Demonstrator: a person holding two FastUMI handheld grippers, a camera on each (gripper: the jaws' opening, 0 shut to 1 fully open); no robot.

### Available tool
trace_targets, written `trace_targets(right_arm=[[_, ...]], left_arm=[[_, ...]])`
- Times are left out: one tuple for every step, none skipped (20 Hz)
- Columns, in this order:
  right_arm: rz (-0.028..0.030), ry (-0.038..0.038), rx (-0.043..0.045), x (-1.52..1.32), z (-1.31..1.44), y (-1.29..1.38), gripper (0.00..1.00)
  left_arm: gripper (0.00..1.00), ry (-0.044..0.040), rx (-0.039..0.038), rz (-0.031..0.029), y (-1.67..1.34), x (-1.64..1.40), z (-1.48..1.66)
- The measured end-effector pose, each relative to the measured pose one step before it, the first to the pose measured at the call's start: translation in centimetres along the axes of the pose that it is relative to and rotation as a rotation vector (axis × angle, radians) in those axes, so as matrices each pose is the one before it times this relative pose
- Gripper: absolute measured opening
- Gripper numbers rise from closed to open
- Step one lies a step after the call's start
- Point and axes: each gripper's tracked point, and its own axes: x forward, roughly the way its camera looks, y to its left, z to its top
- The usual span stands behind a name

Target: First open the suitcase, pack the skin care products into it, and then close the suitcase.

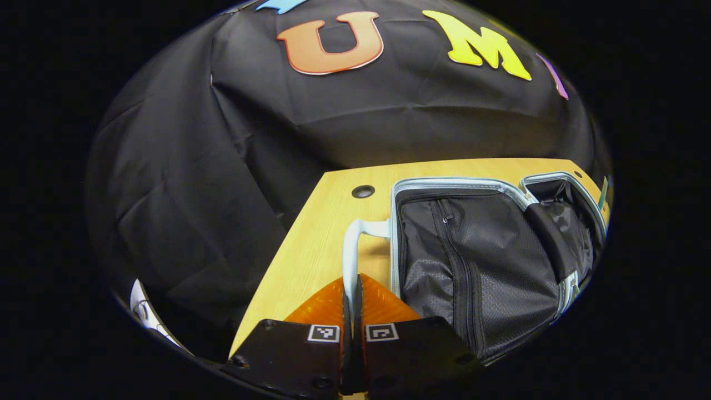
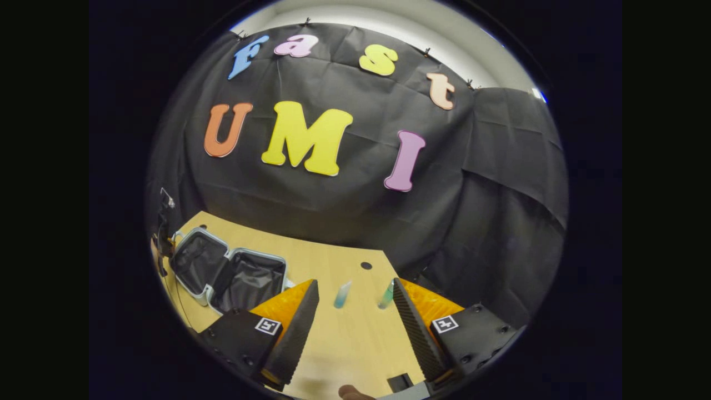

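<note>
Pressed together around the pale suitcase handle [image 1: 351, 250], the left claw [image 1: 352, 311] sits lowest in the left gripper view, both fingers pinching the handle's lower run. Beyond it the suitcase [image 1: 472, 261] lies open on the wooden surface [image 1: 328, 222], its dark zippered lining facing up and its second half folded out toward the surface's far right edge. A round cable hole [image 1: 362, 191] lies near the surface's far edge, just beyond the handle. In the right gripper view, the right claw [image 2: 350, 328] is spread wide and holds nothing, hovering above the near part of the surface. Two small skin care bottles [image 2: 342, 294] and [image 2: 386, 295] stand upright between its fingers and farther off, apart from each other and untouched. The open suitcase appears again at the surface's left edge, well apart from the bottles, both halves lying flat. Judgement: opening appears complete and packing has not begun. Risks from here: the bottles are slim and upright, so a finger arriving off-centre may tip one over or knock it into its neighbour. A grip set too high on a bottle may let it swing or slip during transfer across the surface. If the left claw pulls on the handle, the light case may slide or a half may fold over, narrowing the opening.
</note>
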Motion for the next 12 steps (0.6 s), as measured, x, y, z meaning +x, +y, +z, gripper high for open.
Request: trace_targets(right_arm=[[-0.00129, 0.0026, 0.00226, 0.063, -0.294, -0.456, 0.8], [-0.0001, 0.00254, 0.00245, 0.163, -0.291, -0.473, 0.8], [0.00203, 0.0027, -0.00162, 0.239, -0.32, -0.443, 0.8], [0.00084, 0.00327, 0.00039, 0.154, -0.24, -0.528, 0.8], [0.00296, 0.00347, 0.00573, 0.269, -0.148, -0.633, 0.8], [0.00727, -0.0004, 0.00823, 0.123, -0.107, -0.573, 0.8], [0.00314, -0.00503, 0.0067, 0.209, 0.0, -0.587, 0.8], [0.00451, -0.00333, 0.00745, 0.344, 0.006, -0.644, 0.8], [0.00689, 0.00112, 0.01105, 0.312, -0.248, -0.642, 0.79], [0.00341, 0.00298, 0.01244, 0.352, -0.229, -0.643, 0.8], [0.00199, -0.0005, 0.0119, 0.411, -0.157, -0.733, 0.8], [0.00449, -0.00015, 0.00634, 0.453, -0.182, -0.557, 0.8]], left_arm=[[0.04, 0.02074, -0.02418, -0.00678, -0.092, 0.315, -0.706], [0.05, 0.02624, -0.01963, -0.00034, 0.023, 0.089, -0.872], [0.06, -0.03067, -0.01831, -0.00538, -0.103, 0.203, 0.446], [0.1, 0.01218, -0.00687, 0.00549, 0.112, 0.084, -0.117], [0.12, 0.00813, -0.00244, 0.01538, 0.248, -0.064, -0.039], [0.16, 0.00681, 0.00373, 0.03435, 0.426, -0.095, -0.054], [0.2, 0.00287, 0.01065, 0.03774, 0.795, -0.19, 0.137], [0.27, -0.00673, -0.00455, 0.02378, 0.331, -0.192, 0.239], [0.45, -0.00942, -0.01415, 0.01242, 0.207, -0.782, 0.453], [0.55, -0.00761, -0.01463, 0.00392, -0.12, -0.754, 0.376], [0.55, -0.00533, -0.00925, 0.01378, 0.097, -0.661, 0.224], [0.73, -0.00218, -0.00536, 0.0129, -0.052, -0.773, 0.24]])
